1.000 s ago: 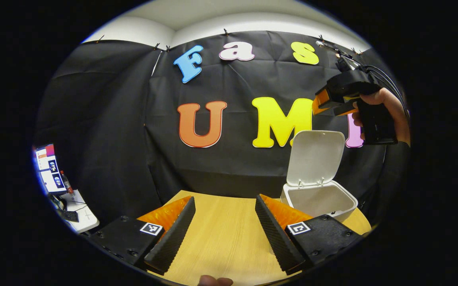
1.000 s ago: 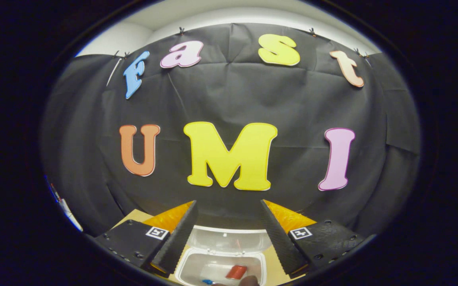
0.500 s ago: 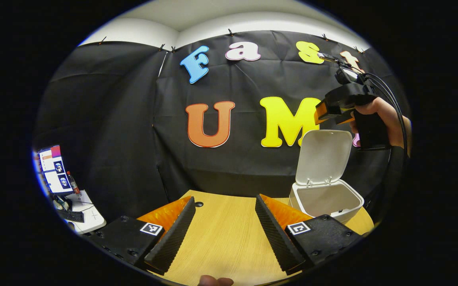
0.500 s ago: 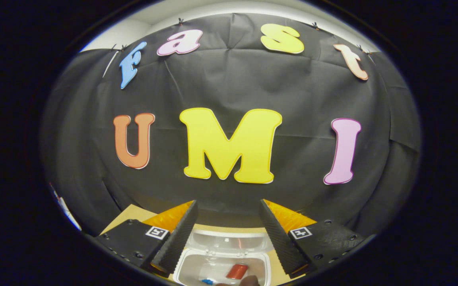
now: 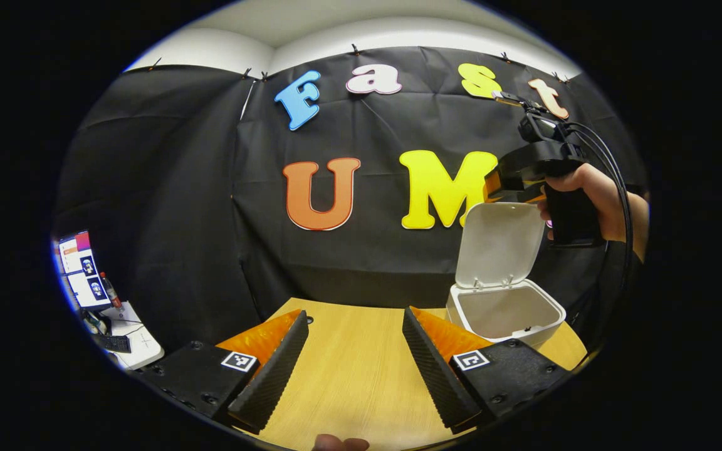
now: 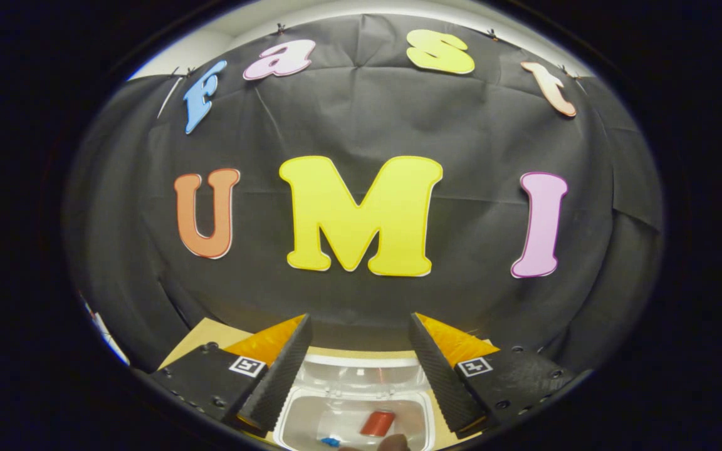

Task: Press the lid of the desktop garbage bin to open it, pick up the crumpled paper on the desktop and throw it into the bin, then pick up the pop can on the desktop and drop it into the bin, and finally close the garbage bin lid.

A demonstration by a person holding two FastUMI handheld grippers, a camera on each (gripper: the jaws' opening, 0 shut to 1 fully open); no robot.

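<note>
Lowering: right gripper (image 5: 492,185) has dropped to lid (image 5: 502,241) top edge, jaws released.
Left gripper (image 5: 355,369): idle, jaws released.
Can (image 6: 378,423): inside bin (image 5: 504,313), 2 o'clock on counter (image 5: 355,376).
Remaining: closing lid, likely.

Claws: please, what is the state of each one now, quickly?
Left claw: open, holding nothing, over the table.
Right claw: open, holding nothing, above the open bin.

Right gripper (image 6: 356,366) above the open bin (image 6: 353,410)
At the bottom of the frame its parted fingers frame the white bin, where a red pop can (image 6: 378,423) lies inside.
</note>
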